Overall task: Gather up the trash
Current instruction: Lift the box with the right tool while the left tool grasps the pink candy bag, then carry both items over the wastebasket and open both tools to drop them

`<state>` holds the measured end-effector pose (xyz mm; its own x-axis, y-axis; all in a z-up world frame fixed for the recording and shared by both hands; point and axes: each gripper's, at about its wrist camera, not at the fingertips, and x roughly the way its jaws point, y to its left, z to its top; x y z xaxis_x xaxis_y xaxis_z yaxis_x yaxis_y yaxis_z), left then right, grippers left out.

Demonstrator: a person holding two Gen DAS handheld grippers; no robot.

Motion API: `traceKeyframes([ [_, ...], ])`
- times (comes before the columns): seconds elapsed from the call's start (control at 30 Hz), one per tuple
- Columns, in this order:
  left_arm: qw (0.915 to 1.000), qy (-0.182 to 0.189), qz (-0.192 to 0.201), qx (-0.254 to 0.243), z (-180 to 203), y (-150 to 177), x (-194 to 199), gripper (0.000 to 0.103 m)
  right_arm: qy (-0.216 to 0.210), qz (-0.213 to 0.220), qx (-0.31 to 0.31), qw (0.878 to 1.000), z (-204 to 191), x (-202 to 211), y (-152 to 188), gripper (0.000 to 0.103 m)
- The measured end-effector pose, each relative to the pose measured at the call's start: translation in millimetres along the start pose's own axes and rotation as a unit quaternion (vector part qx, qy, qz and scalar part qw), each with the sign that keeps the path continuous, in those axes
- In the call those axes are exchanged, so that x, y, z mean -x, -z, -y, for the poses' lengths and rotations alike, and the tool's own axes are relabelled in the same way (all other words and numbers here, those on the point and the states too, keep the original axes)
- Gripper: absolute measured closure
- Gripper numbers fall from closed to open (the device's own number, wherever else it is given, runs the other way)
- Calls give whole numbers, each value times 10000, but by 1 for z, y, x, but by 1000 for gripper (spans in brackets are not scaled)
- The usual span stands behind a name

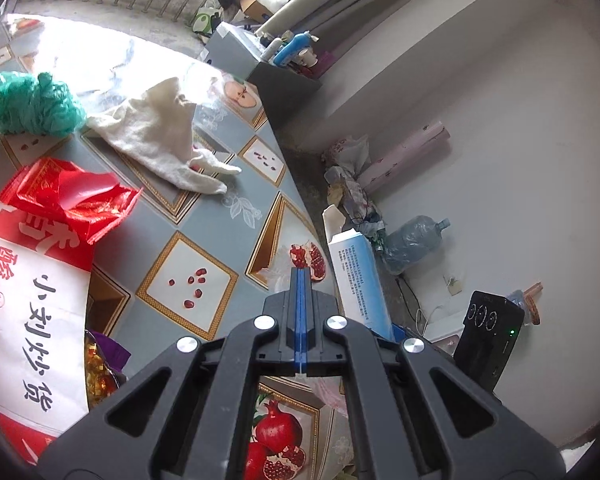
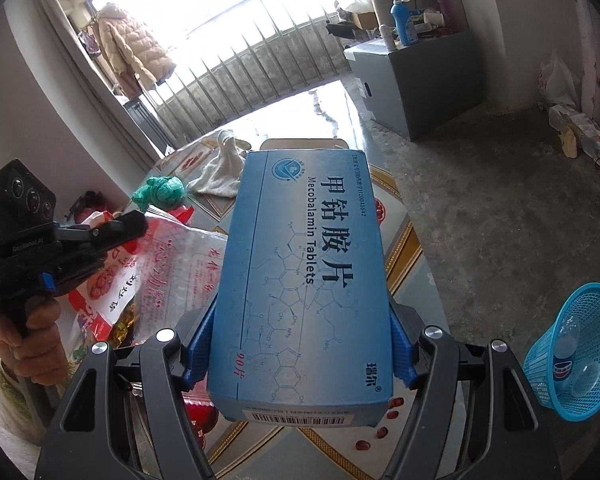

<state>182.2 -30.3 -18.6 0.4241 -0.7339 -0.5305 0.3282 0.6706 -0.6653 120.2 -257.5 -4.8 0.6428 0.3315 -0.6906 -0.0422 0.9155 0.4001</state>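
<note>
The surface (image 1: pixel 204 236), covered in a fruit-patterned cloth, carries a red-and-white snack bag (image 1: pixel 32 292), a cream cloth (image 1: pixel 160 140) and a green crumpled bag (image 1: pixel 28 104). The right tool (image 2: pixel 302 344) points steeply downward and grips a blue medicine box (image 2: pixel 308 264) across its width, lifted over the surface's edge. The left tool (image 1: pixel 300 276) is clenched with nothing between its pads. Only the right view shows the hand (image 2: pixel 32 336) holding the left tool's handle and a blue basket (image 2: pixel 576 352) on the floor with a plastic bottle (image 2: pixel 566 354) inside.
</note>
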Motion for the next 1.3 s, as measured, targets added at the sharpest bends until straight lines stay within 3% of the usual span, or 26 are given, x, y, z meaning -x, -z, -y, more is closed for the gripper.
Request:
traceKeyframes([
  [0.2, 9992, 40, 175, -354, 20, -1, 13, 103, -191, 2, -59, 9998, -2, 6, 3, 34],
  [0.63, 9971, 565, -456, 211, 18, 25, -26, 103, -178, -501, -67, 9986, -9, -13, 29, 34],
  [0.7, 9961, 645, -526, 300, 17, 30, -33, 95, -218, -493, -103, 9985, -7, -13, 30, 34],
  [0.77, 9959, 656, -553, 303, 16, 32, -36, 94, -230, -478, -90, 9986, -6, -13, 30, 34],
  [1.13, 9981, 291, -527, 93, 21, 32, -32, 87, -298, -411, -126, 9986, 0, -10, 33, 34],
  [1.27, 9978, -193, -631, 103, 16, 32, -34, 80, -272, -390, -107, 9988, 0, -10, 34, 34],
  [1.3, 9977, -174, -639, 164, 14, 33, -34, 80, -271, -387, -109, 9988, 1, -9, 34, 34],
])
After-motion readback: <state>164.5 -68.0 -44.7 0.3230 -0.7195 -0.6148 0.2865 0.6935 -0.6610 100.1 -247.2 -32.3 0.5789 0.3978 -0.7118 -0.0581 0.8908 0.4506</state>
